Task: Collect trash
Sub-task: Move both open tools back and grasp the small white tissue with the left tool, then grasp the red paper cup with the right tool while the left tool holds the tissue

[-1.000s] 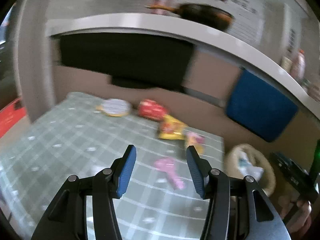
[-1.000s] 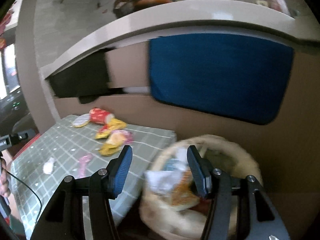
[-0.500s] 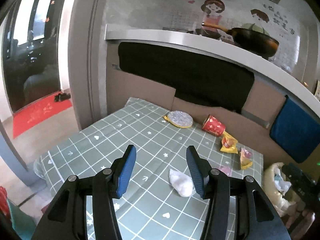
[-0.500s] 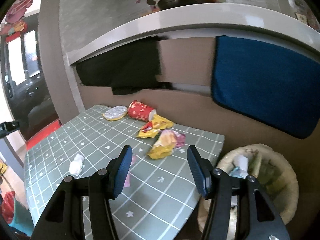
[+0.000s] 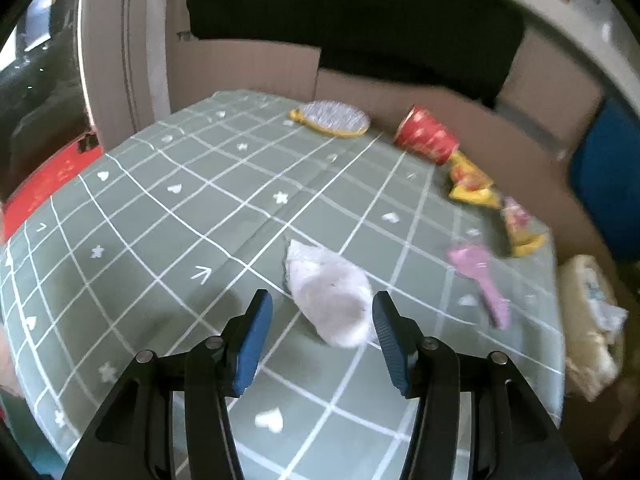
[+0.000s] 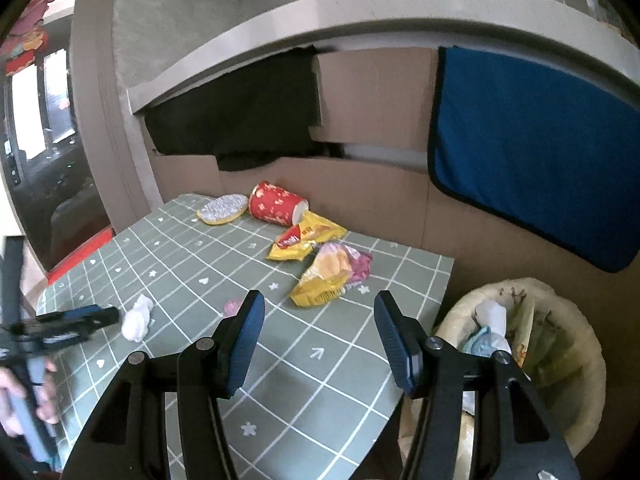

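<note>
We see the green checked table (image 5: 168,216), then the trash basket (image 6: 576,364) beside its edge; our left tongs (image 5: 322,322) gape wide around the white crumpled tissue (image 5: 332,300), untouched, while our right tongs (image 6: 320,322) hover wide and empty

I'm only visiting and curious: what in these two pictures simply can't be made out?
- Pink item: right wrist view, mostly behind the right claw's finger.
- Basket: left wrist view, blurred at the picture edge; contents unreadable.
- Left claw: right wrist view, motion-blurred, so its opening can't be read there.
- Wrapper print: too small to read.
- White wad: blurred; material unclear.
</note>
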Demonstrator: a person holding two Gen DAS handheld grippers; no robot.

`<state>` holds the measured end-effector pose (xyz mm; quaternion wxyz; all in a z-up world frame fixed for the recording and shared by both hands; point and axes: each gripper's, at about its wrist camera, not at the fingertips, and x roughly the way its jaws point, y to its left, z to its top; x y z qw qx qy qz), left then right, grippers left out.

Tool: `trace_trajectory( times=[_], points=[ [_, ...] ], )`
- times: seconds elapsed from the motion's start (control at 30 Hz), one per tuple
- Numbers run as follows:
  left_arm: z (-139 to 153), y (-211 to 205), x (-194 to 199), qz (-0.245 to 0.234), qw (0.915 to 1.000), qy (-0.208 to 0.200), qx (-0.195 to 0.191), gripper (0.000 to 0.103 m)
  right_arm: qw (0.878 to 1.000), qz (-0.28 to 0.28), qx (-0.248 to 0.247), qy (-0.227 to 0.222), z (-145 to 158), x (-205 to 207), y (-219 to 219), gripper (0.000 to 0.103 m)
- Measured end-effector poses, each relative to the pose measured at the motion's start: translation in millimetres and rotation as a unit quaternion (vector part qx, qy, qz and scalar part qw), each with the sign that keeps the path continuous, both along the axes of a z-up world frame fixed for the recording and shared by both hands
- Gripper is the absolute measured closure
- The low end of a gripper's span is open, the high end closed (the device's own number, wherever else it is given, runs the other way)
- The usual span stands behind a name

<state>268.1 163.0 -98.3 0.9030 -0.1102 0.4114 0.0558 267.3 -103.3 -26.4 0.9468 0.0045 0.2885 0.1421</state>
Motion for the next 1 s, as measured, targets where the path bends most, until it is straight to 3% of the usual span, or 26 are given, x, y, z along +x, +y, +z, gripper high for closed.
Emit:
trace_trajectory(
  times=[0.17,0.2,0.23,0.27,0.43,0.67,0.8,1.0],
  points=[
    [-16.7,0.9,18.5,0.012,0.9994,0.021,-0.024,0.051,1.0,0.005,-0.019,0.007,-8.8,3.3,-1.6,0.048],
    [-16.2,-0.4,20.6,0.006,0.9995,0.019,-0.024,0.056,1.0,0.006,-0.022,0.01,-9.7,5.5,-1.0,0.048],
    [-15.4,-2.1,23.1,-0.005,0.9996,0.017,-0.021,0.071,1.0,0.009,-0.022,0.012,-10.0,8.0,-0.1,0.048],
    [-15.5,-2.6,25.7,-0.017,0.9994,0.02,-0.022,0.078,1.0,0.012,-0.023,0.014,-10.2,12.2,1.8,0.048],
    [4.6,13.3,19.3,-0.016,0.999,-0.019,-0.037,0.079,0.999,0.032,-0.037,0.017,-4.0,44.0,27.3,0.048],
    [36.3,44.2,-2.4,-0.029,0.9959,-0.07,-0.049,0.079,0.995,0.033,-0.088,0.018,0.2,134.1,112.8,0.048],
    [41.0,63.0,-16.6,-0.027,0.9946,-0.09,-0.044,0.079,0.986,0.02,-0.165,0.015,-16.1,188.2,176.2,0.05],
    [25.8,89.0,-20.9,-0.02,0.9946,-0.074,-0.07,0.079,0.962,-0.014,-0.272,-0.009,-42.2,244.5,245.0,0.054]
  ],
)
